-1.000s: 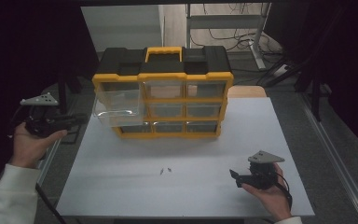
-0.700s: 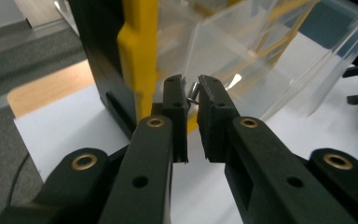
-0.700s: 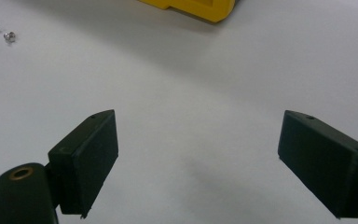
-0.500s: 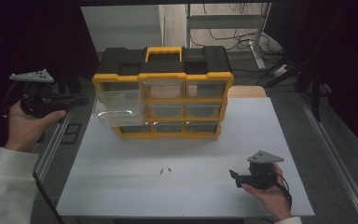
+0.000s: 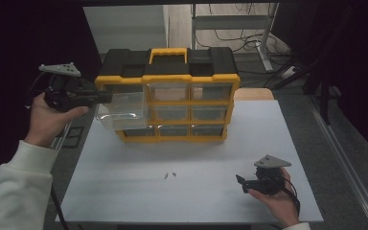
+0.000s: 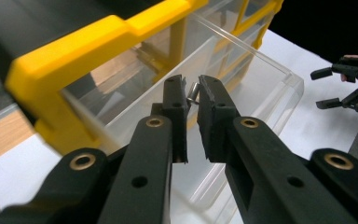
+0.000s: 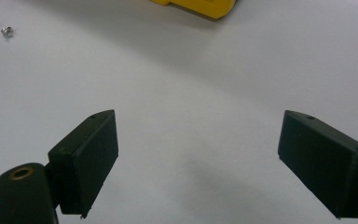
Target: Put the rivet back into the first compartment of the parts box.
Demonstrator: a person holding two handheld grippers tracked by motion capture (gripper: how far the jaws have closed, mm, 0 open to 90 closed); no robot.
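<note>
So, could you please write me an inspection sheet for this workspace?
Surface: white tabletop, mostly bare.
Job's things: yellow-and-black organizer at the far edge, upright; its clear drawer at upper left is pulled out. A small metal part sits pinched between the left gripper's tips, above the drawer.
Clutter: two small screws lie loose on the table in front of the organizer.
Grippers: left gripper shut on the metal part, raised beside the drawer; right gripper open, low over the near right of the table.
Cables: a cable trails by the left sleeve; more on the floor behind.
Surroundings: dark room, metal frame behind the table.
</note>
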